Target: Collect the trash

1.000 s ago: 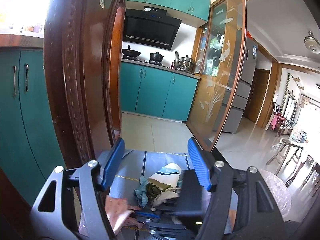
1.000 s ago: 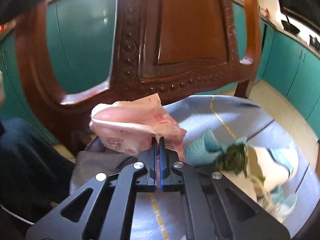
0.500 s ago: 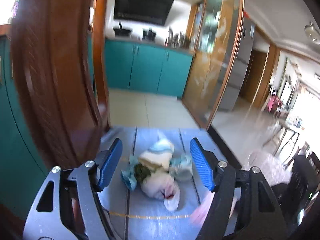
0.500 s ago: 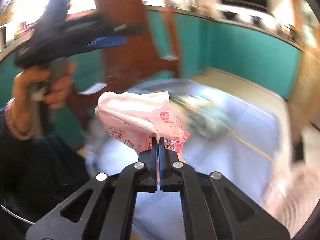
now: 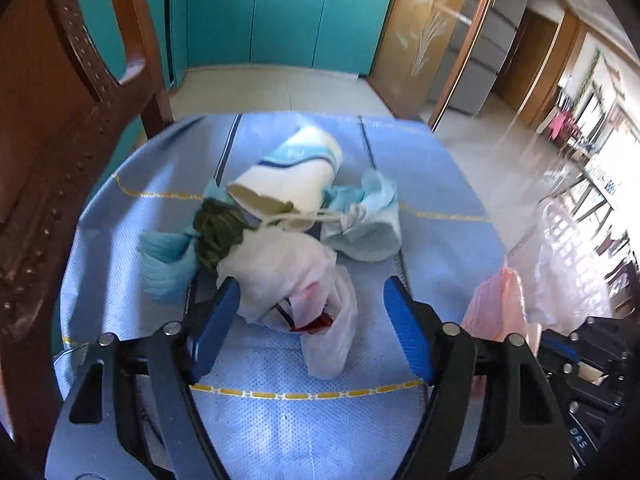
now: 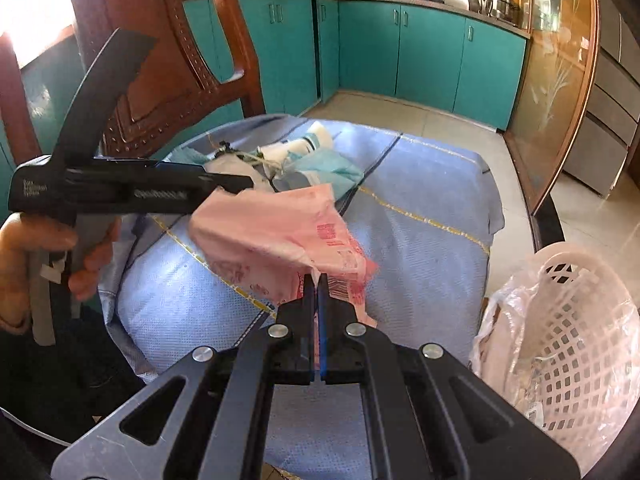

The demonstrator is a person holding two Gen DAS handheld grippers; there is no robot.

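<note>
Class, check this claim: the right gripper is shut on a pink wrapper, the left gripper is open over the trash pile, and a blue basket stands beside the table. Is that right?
One detail is wrong: the basket is white, not blue, as the right wrist view shows. The right gripper is indeed shut on the pink wrapper, and the left gripper is open over the trash pile.

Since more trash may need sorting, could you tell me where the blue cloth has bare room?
Bare blue cloth lies between the trash pile and the white basket, and nearer than the yellow stitched line. The middle, by the chair back, is crowded.
</note>
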